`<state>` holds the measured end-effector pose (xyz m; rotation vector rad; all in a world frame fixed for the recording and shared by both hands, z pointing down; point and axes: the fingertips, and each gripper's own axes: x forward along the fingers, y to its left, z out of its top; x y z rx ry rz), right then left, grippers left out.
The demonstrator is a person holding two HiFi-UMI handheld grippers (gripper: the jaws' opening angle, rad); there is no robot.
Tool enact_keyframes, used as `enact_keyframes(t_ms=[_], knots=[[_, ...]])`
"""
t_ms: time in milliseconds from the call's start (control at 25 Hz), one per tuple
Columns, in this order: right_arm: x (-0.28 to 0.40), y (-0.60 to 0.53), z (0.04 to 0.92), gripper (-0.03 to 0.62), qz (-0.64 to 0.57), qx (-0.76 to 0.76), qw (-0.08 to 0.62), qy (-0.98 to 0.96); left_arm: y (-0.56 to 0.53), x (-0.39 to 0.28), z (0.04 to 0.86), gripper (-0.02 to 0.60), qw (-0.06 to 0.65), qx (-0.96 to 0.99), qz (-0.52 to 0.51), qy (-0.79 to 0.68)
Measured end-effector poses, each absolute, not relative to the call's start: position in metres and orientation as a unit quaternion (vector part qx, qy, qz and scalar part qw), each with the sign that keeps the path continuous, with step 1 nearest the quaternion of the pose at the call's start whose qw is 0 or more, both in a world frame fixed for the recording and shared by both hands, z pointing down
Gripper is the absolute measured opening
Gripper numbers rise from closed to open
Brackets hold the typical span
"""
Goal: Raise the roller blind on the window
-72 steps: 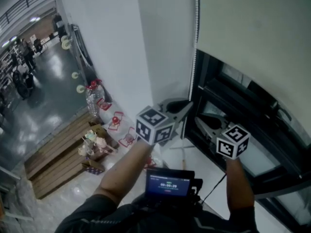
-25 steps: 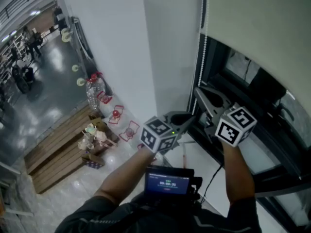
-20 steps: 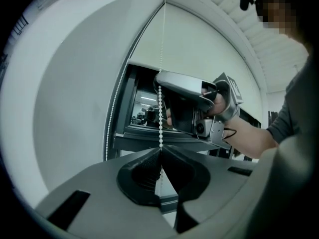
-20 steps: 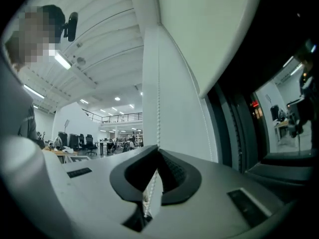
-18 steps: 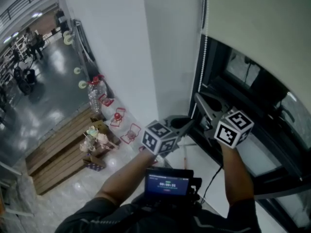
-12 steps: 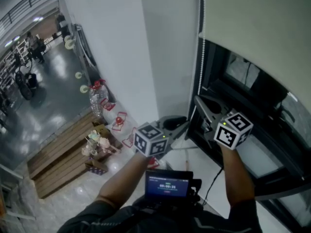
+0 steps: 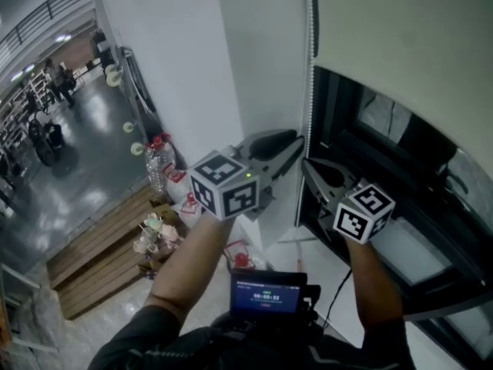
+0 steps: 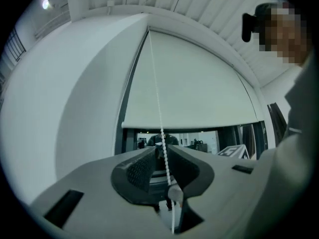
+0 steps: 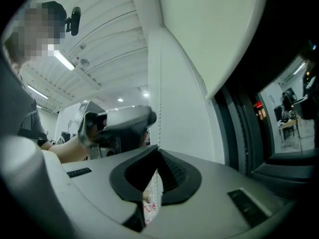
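The pale roller blind (image 7: 400,37) hangs partway down the dark window, and its white bead chain (image 7: 310,45) drops along its left edge. My right gripper (image 7: 305,164) is shut on the bead chain low down. In the right gripper view the jaws (image 9: 158,151) meet on the chain (image 9: 160,98). My left gripper (image 7: 296,143) sits just above and left of it, at the chain. In the left gripper view its jaws (image 8: 162,151) stand slightly apart, with the chain (image 8: 155,98) running loose between them up to the blind (image 8: 194,88).
A white pillar (image 7: 254,60) borders the window's dark frame (image 7: 362,153) on the left. Far below lie wooden pallets (image 7: 92,260), a water bottle (image 7: 156,164) and small red items. A small screen (image 7: 268,291) sits at the person's chest.
My left gripper has risen along the chain, from below the right gripper's jaws to just above them. The right gripper has stayed where it was, still shut on the chain.
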<state>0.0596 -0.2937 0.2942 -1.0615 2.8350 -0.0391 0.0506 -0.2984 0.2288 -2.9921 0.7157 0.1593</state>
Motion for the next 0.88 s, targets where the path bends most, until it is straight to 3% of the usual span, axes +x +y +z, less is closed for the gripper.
enact_keyframes(t_ms=[200,240,640,880], knots=[[0.06,-0.293,0.293,0.002,-0.009,-0.351,0.06,0.935,-0.302,0.076,0.192,0.073,0.065,-0.972,0.055,0.219],[0.061,-0.293,0.293,0.002,-0.009,-0.352,0.06,0.934,-0.305,0.077,0.191,0.015,0.067,-0.97,0.054,0.227],[0.066,-0.292,0.295,0.002,-0.018,-0.357,0.067,0.932,-0.307,0.078,0.195,0.008,0.086,-0.964,0.065,0.245],[0.063,-0.297,0.342,0.002,-0.058,-0.362,0.031,0.93,-0.311,0.079,0.243,0.008,0.07,-0.963,0.028,0.259]])
